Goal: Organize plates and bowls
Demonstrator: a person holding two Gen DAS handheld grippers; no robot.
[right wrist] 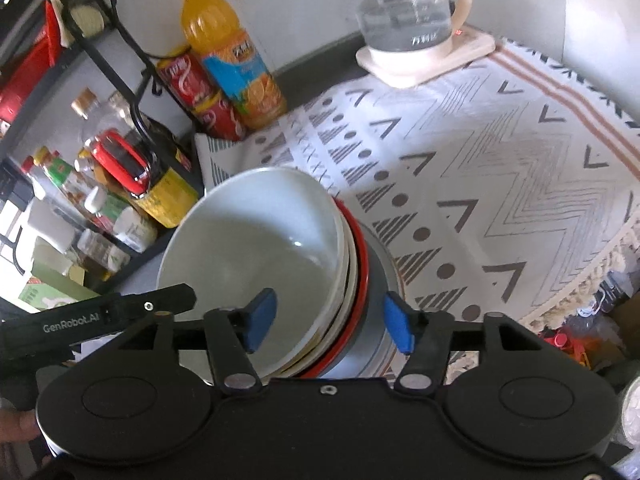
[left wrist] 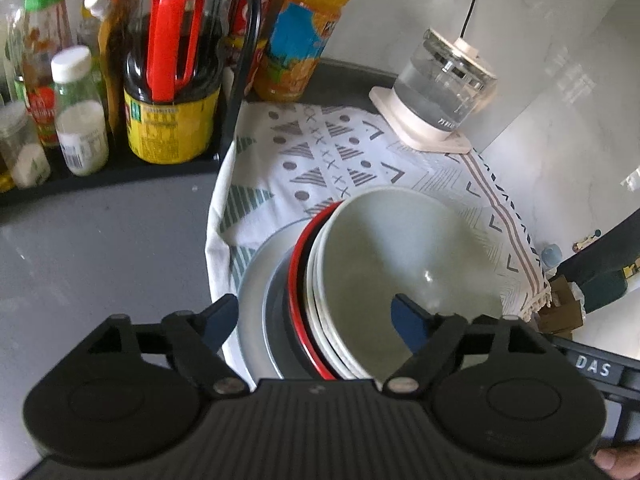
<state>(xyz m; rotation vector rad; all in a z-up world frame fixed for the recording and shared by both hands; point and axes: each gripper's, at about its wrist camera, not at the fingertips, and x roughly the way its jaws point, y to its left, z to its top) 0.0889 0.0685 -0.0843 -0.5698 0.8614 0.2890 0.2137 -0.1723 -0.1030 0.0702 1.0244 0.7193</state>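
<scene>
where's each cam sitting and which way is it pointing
Left wrist: on the left gripper, looking down and forward at the bowl stack on the cloth, bottle rack to the left; own open blue-padded fingers straddle the stack's near rim, and a fingertip shows bottom right.
Right wrist: on the right gripper, looking down at the same stack from the other side; open fingers, and the left gripper shows at left.
Shared: stack, cloth, orange bottle, kettle.
</scene>
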